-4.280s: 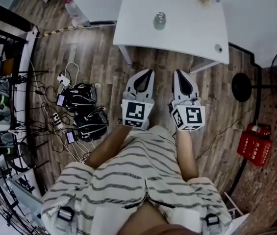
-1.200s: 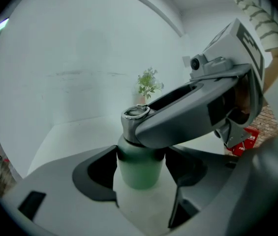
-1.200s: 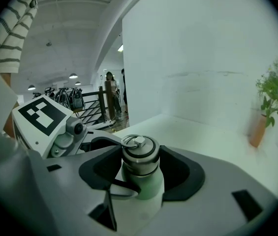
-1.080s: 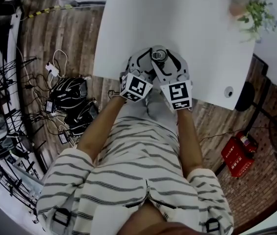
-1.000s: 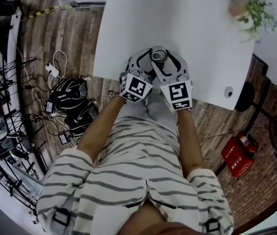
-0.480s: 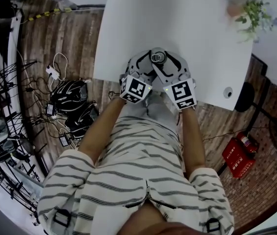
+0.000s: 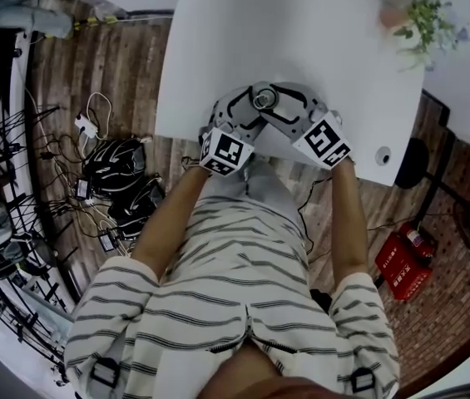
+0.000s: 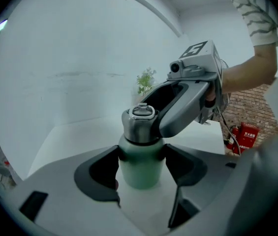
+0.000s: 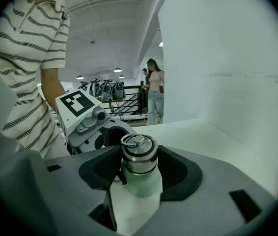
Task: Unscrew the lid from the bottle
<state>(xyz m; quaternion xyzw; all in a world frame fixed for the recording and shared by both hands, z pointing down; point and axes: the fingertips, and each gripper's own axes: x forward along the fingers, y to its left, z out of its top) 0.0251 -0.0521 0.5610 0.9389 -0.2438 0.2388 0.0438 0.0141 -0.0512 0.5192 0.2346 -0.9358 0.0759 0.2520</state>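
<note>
Both forearms reach forward, and the two grippers tip downward and converge on one bottle.

Left gripper: black padded fingers pinch the bottle low on its pale green, matte, round body.

Right gripper: comes in from the right and sits rolled, with its marker cube tilted. Its fingers clamp the lid, one brushed-metal cylinder with a ring on top.

The bottle stands upright close to the near edge of the smooth white counter. One small potted plant sits at the far right.
</note>
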